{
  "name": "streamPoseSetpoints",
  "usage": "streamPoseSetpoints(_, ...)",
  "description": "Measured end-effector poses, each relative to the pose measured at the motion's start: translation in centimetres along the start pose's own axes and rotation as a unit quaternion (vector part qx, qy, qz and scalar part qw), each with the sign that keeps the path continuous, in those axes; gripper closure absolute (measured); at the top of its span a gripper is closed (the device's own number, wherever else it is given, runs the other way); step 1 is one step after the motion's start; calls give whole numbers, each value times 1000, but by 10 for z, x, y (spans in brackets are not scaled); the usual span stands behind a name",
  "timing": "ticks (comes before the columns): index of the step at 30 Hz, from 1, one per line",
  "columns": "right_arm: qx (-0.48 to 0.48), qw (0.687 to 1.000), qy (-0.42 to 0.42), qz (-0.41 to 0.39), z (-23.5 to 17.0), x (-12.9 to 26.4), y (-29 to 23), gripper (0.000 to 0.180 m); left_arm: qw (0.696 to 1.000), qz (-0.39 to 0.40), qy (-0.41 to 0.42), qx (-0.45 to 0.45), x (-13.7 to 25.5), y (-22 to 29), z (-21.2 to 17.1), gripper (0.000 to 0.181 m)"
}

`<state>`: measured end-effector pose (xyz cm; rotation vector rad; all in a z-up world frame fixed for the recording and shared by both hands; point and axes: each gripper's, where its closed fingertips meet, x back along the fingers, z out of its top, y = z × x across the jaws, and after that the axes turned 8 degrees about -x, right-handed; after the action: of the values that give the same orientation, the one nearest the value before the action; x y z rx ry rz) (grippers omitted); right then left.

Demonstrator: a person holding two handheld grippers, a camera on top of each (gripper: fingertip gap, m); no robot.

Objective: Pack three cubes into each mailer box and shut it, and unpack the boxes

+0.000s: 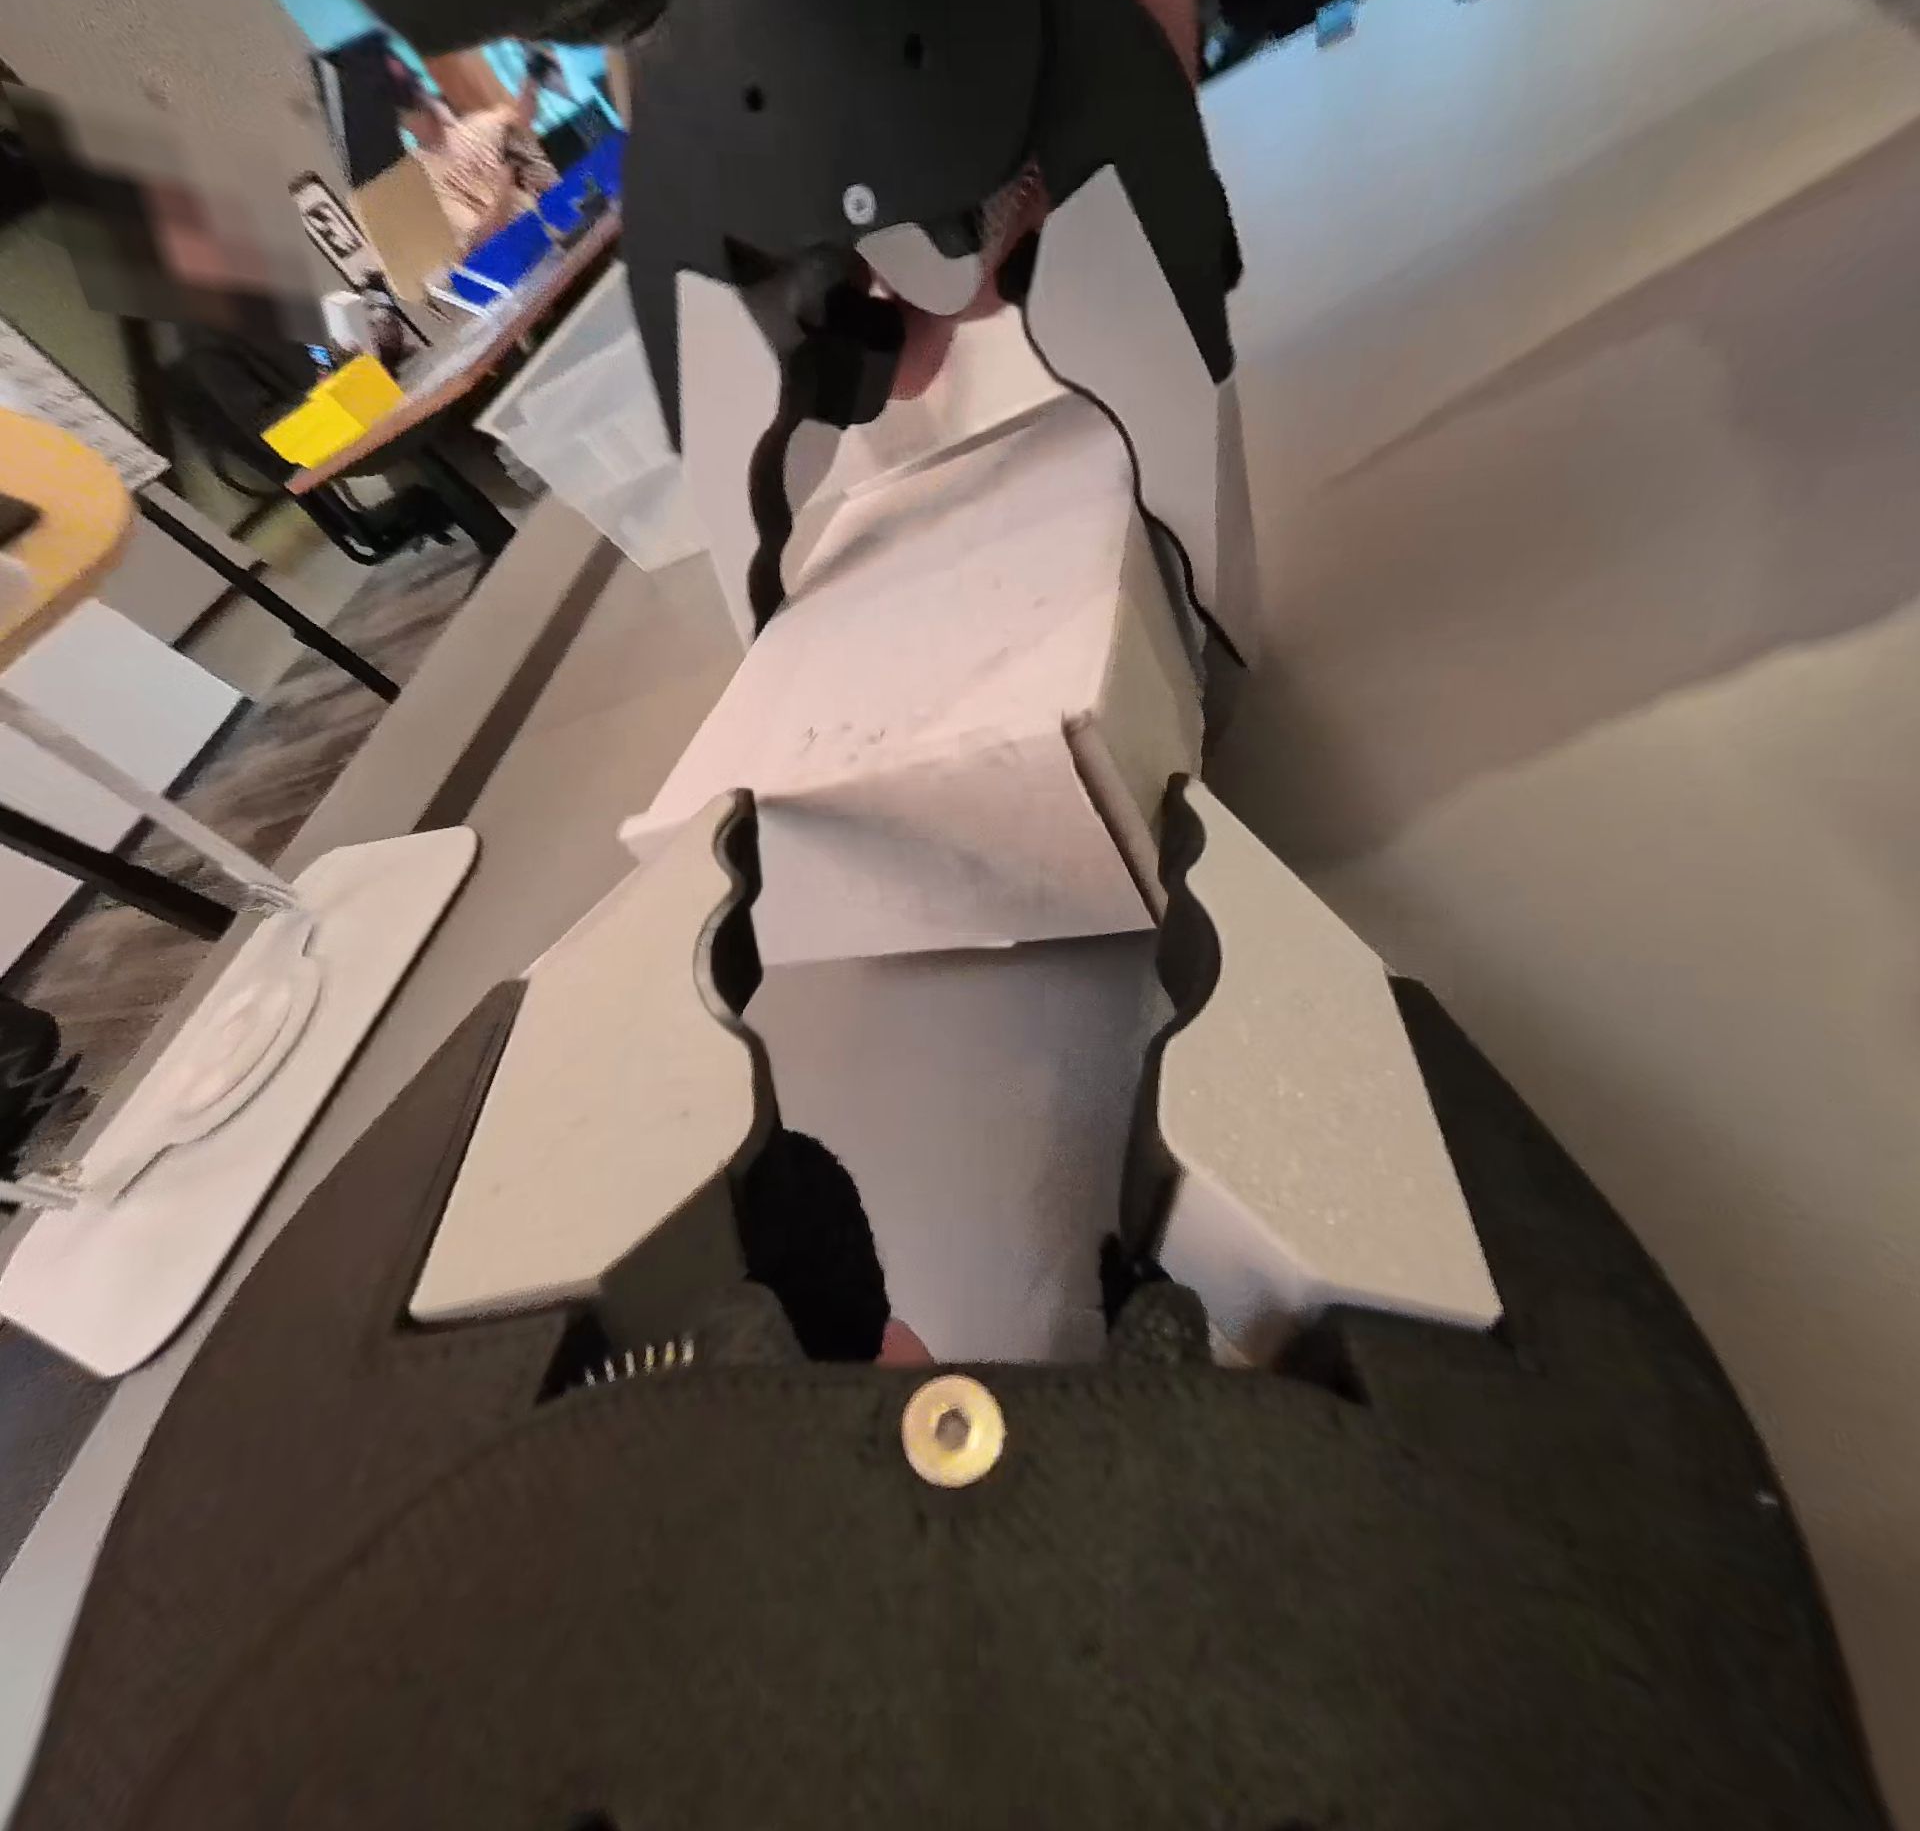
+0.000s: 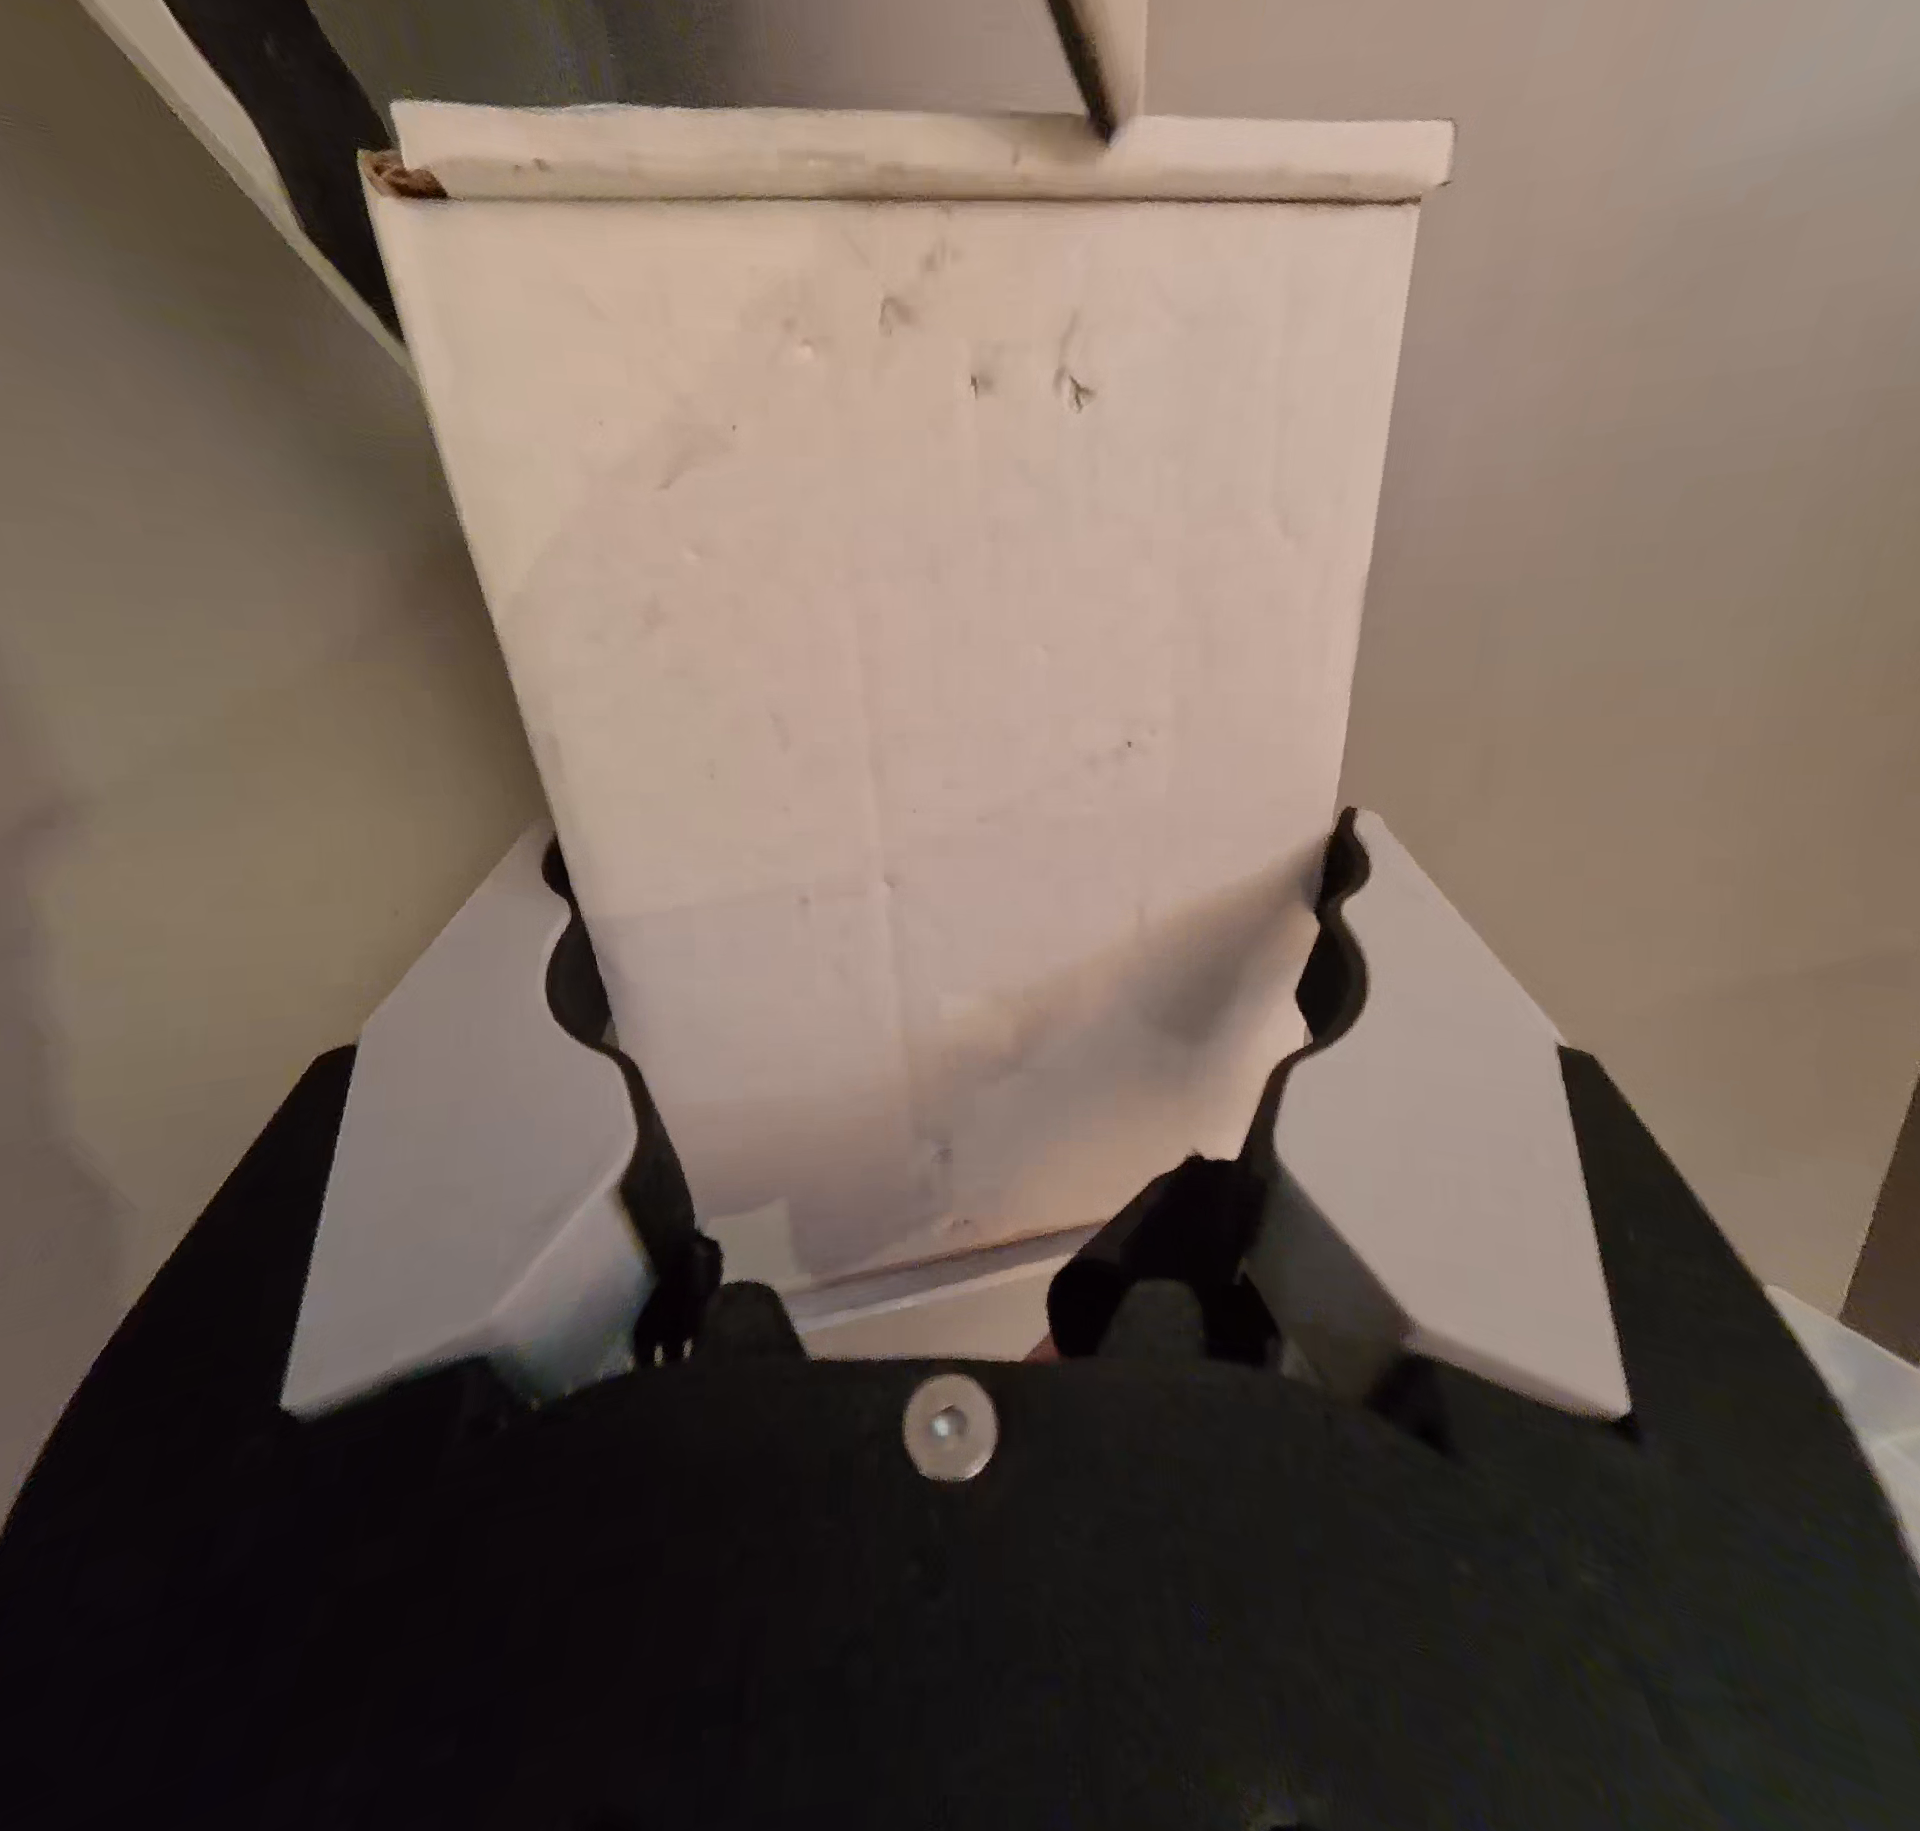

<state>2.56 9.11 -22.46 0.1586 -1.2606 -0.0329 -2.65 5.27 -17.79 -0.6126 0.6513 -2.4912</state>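
A white cardboard mailer box (image 1: 935, 659) lies shut on the pale table (image 1: 1558, 846) between my two grippers. My left gripper (image 1: 956, 825) has its fingertips against both side edges of the box's folded front flap (image 1: 935, 877). My right gripper (image 1: 997, 628) faces it from the far end. In the right wrist view the right gripper (image 2: 951, 836) straddles the box lid (image 2: 914, 555), and both fingers touch the box's sides. A black part of the left gripper (image 2: 301, 108) shows at the top left. No cubes are in view.
A flat white card with a clear round disc (image 1: 239, 1054) lies at the table's left edge. Beyond that edge are the floor, other tables, yellow bins (image 1: 332, 420) and blue bins (image 1: 530, 243). A clear plastic item (image 2: 1860, 1386) shows at the lower right.
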Motion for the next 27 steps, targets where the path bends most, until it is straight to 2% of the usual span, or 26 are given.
streamPoseSetpoints(4,-11,1000,17,-20,-4,28,17,45,997,43,46,54,4,-21,9,105)
streamPoseSetpoints(9,-12,998,47,-46,-6,72,36,44,985,97,79,115,14,-51,7,128)
streamPoseSetpoints(15,-15,991,72,-114,-22,143,83,44,989,103,58,86,7,-48,4,133)
streamPoseSetpoints(17,-13,987,55,-151,-41,168,110,44,992,104,48,60,4,-44,4,134)
streamPoseSetpoints(21,-24,978,-34,-203,-104,204,166,44,994,103,32,22,-2,-37,3,137)
streamPoseSetpoints(24,-38,974,-91,-205,-152,213,198,44,994,105,24,6,-5,-36,2,139)
streamPoseSetpoints(27,-43,968,-151,-196,-197,204,219,44,994,105,16,-4,-8,-34,1,140)
